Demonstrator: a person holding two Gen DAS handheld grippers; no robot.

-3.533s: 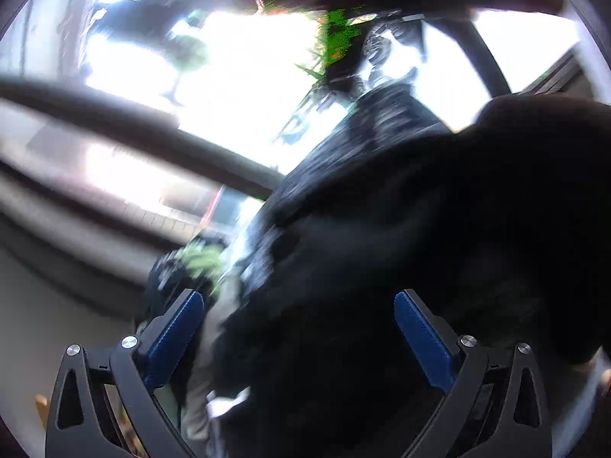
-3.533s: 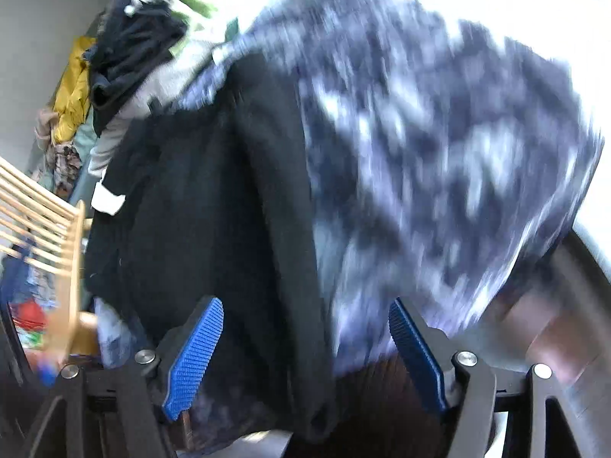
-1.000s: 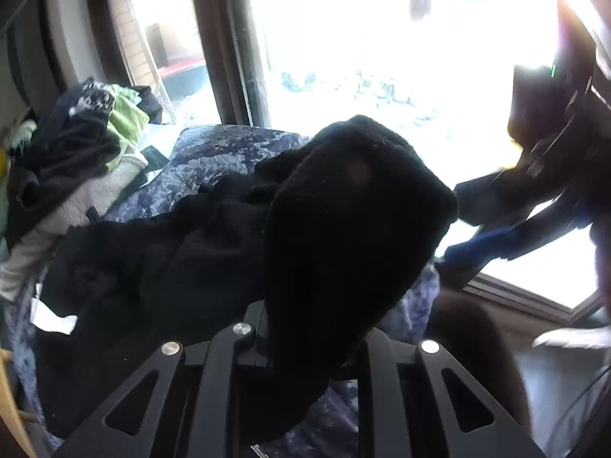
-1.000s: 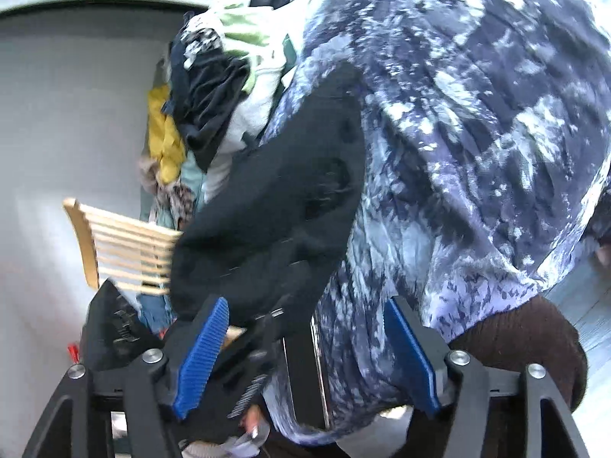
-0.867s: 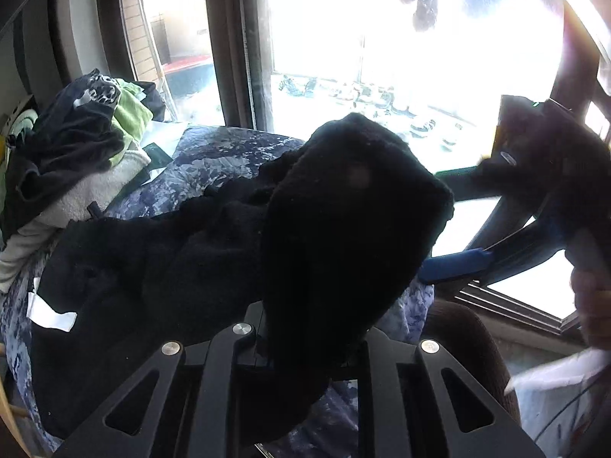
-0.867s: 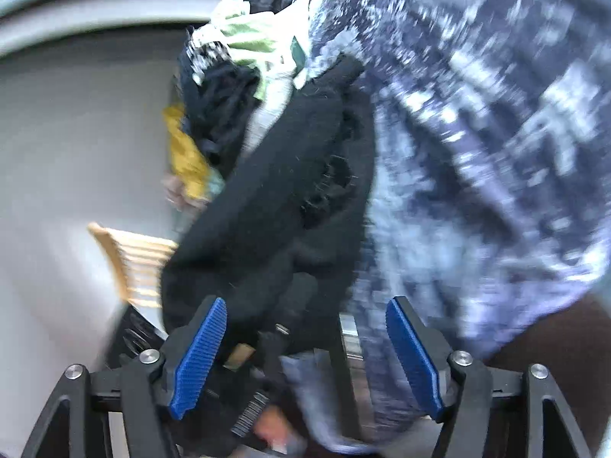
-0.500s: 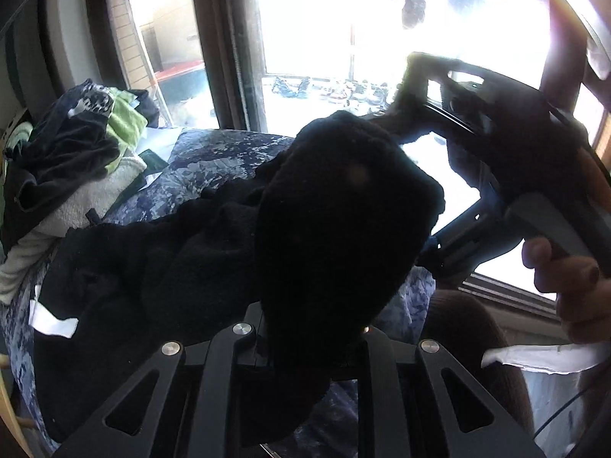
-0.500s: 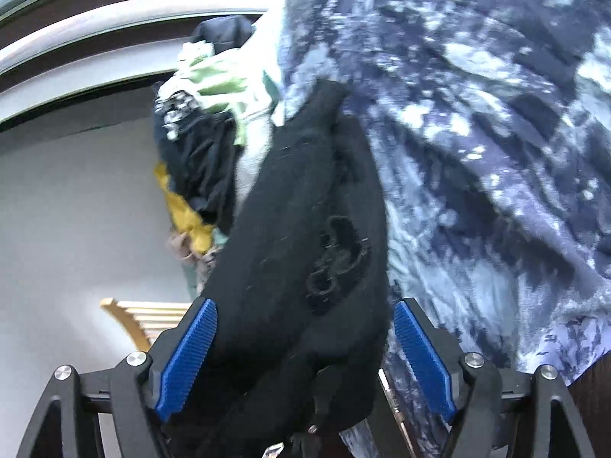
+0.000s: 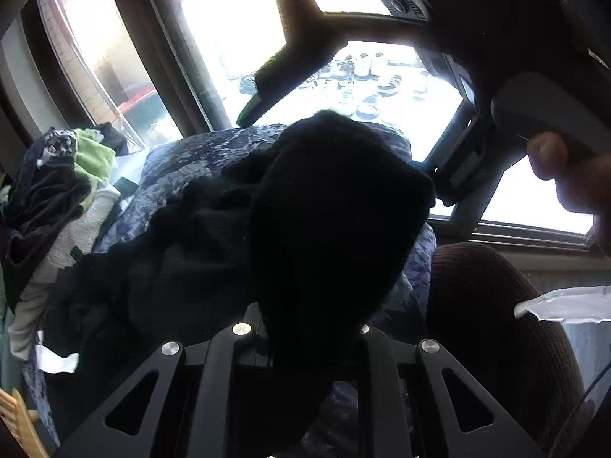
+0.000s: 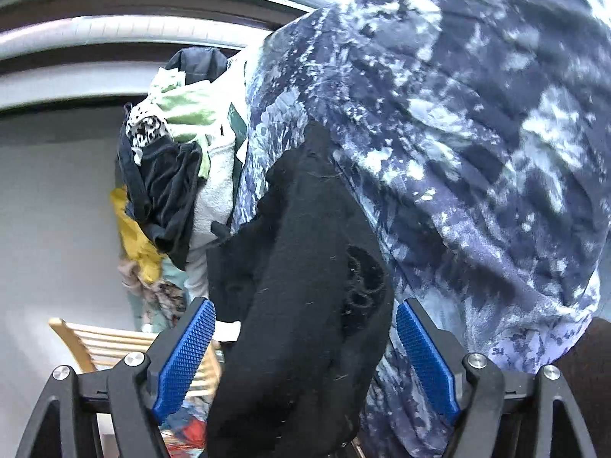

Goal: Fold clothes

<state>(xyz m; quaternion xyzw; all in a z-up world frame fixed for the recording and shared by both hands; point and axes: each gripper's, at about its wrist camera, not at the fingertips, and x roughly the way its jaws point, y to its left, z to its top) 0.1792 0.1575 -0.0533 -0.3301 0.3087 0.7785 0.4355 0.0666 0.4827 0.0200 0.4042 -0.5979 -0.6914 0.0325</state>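
Observation:
A black knit garment [image 9: 336, 221] lies on a blue camouflage-patterned cover [image 9: 183, 160]. My left gripper [image 9: 305, 328] is shut on a raised fold of it; the cloth hides the fingertips. In the right wrist view the same black garment [image 10: 305, 267] hangs between the two blue pads of my right gripper [image 10: 303, 343], which is open around it without pinching. The right gripper's body [image 9: 477, 38] and the hand holding it show at the top right of the left wrist view.
A pile of mixed clothes [image 9: 57, 183], also visible in the right wrist view [image 10: 168, 160], lies at the left. A large window [image 9: 343, 76] is behind. A brown cushion [image 9: 496, 324] sits at the right. A wooden slatted chair [image 10: 99, 339] stands lower left.
My right gripper has moved up and in over the black garment, so the cloth now lies between its open pads. My left gripper keeps its hold on the fold.

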